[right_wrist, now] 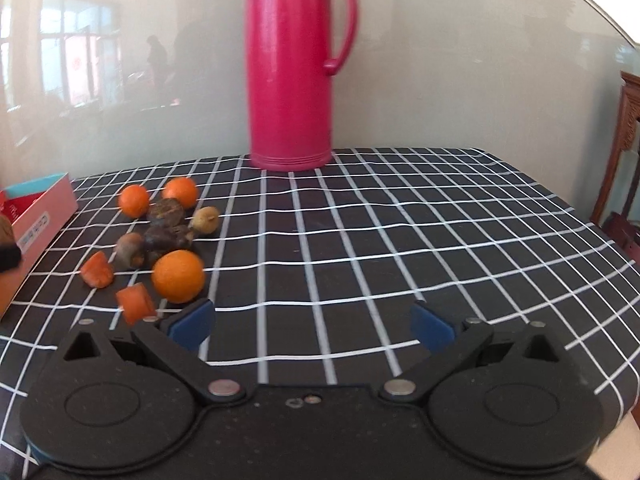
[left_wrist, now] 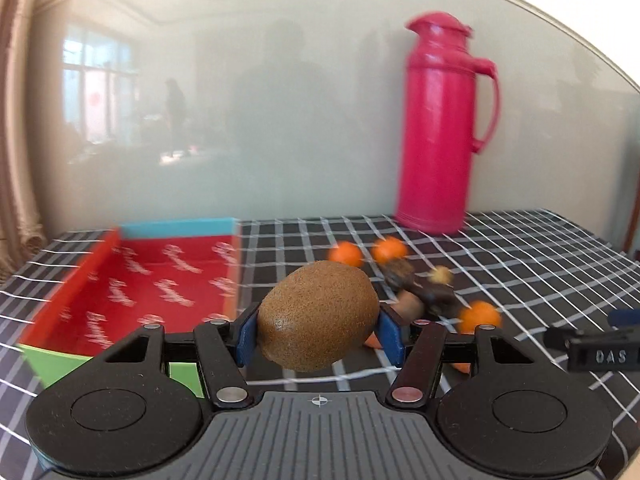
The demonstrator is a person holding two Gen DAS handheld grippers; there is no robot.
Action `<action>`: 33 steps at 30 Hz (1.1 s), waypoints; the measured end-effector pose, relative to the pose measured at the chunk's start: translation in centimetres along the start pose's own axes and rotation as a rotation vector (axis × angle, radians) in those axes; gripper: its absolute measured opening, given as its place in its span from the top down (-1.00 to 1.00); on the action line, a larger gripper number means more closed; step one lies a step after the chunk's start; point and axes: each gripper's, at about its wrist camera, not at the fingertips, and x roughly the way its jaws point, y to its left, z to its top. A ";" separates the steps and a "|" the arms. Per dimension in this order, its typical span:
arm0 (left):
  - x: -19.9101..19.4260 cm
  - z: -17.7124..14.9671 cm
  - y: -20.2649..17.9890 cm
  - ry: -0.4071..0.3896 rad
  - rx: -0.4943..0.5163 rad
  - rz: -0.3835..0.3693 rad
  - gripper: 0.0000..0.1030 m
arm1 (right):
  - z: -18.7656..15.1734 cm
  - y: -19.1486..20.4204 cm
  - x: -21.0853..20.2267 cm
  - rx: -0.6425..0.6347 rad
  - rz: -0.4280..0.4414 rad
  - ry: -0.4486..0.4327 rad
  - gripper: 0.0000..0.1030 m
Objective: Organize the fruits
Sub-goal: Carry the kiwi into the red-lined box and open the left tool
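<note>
My left gripper (left_wrist: 318, 334) is shut on a brown kiwi (left_wrist: 318, 316) and holds it above the table, just right of a red-lined box (left_wrist: 152, 288). My right gripper (right_wrist: 312, 326) is open and empty, low over the checked cloth. To its left lies a cluster of fruit: a large orange (right_wrist: 178, 276), two smaller oranges (right_wrist: 134, 200) (right_wrist: 181, 192), dark brown fruits (right_wrist: 166, 236), a small yellowish fruit (right_wrist: 206, 219) and two orange wedge pieces (right_wrist: 97, 270) (right_wrist: 136, 302). The cluster also shows in the left wrist view (left_wrist: 416, 288), behind the kiwi.
A tall pink thermos (right_wrist: 290, 64) stands at the back of the table against a glossy wall. The box's side (right_wrist: 36, 216) shows at the left edge of the right wrist view. The black-and-white checked cloth (right_wrist: 400, 240) covers the table. A wooden chair (right_wrist: 624, 152) stands at the right.
</note>
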 end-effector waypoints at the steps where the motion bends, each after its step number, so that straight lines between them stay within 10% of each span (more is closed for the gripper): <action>1: -0.1 0.1 0.8 -0.005 -0.012 0.014 -0.16 | 0.0 0.5 0.0 -0.007 0.008 -0.002 -1.00; 17: 3.0 0.7 12.4 0.043 -0.165 0.250 -0.17 | 1.0 7.8 0.6 -0.071 0.176 -0.038 -1.00; 19: 2.4 0.7 12.7 0.009 -0.180 0.242 -0.97 | 1.0 8.3 0.6 -0.088 0.184 -0.041 -1.00; 33: -0.2 -0.4 8.6 -0.070 -0.075 0.249 -1.00 | 0.7 5.9 -0.4 -0.086 0.180 -0.052 -1.00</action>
